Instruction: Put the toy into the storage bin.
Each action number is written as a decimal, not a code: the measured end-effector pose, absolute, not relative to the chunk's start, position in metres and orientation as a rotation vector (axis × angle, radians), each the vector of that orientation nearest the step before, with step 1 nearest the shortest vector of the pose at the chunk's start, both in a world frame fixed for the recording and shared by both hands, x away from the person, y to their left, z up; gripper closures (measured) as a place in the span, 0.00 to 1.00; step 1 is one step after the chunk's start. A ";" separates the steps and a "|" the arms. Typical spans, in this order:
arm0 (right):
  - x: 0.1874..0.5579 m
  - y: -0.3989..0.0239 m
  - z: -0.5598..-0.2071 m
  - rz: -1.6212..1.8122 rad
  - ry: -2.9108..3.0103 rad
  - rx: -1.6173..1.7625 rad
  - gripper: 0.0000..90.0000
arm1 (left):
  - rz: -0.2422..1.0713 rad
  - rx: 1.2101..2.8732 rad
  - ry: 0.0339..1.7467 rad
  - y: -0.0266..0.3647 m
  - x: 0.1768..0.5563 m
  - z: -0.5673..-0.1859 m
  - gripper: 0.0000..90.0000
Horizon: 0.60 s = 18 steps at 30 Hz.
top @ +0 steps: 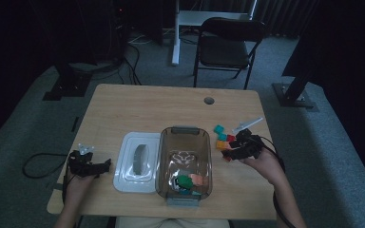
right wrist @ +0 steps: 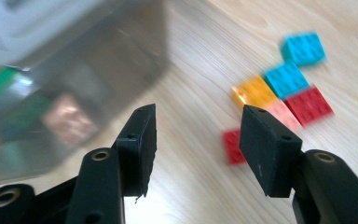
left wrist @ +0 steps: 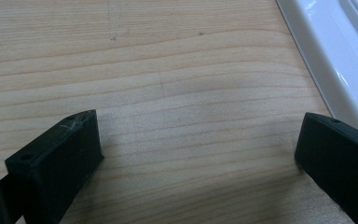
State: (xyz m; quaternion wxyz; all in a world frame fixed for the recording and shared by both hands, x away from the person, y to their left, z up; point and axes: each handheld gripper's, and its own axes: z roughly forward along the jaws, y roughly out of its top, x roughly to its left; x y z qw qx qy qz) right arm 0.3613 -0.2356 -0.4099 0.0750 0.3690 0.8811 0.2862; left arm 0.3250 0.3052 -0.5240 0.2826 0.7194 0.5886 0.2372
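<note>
Hovering at the right of the high view, the right gripper (top: 229,151) is carrying nothing, its jaws partly apart over the loose bricks (right wrist: 284,95) on the counter (top: 138,107), just right of the clear bin (top: 184,164). Crowding is posing the main risk: jaws this narrow could be nudging a neighbouring brick or pinching two together. The left gripper (top: 105,165) is resting wide open beside the white lid (top: 135,161).

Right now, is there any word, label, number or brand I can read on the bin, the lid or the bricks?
None.
Clear bin: an embossed mark on its floor, too small to read.
White lid: plain, no print.
Bricks: blurred, no lettering to be made out.
</note>
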 end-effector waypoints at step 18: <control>0.393 -0.249 -0.484 0.714 2.689 1.329 0.51 | 0.635 1.927 1.576 0.305 0.325 -0.524 0.01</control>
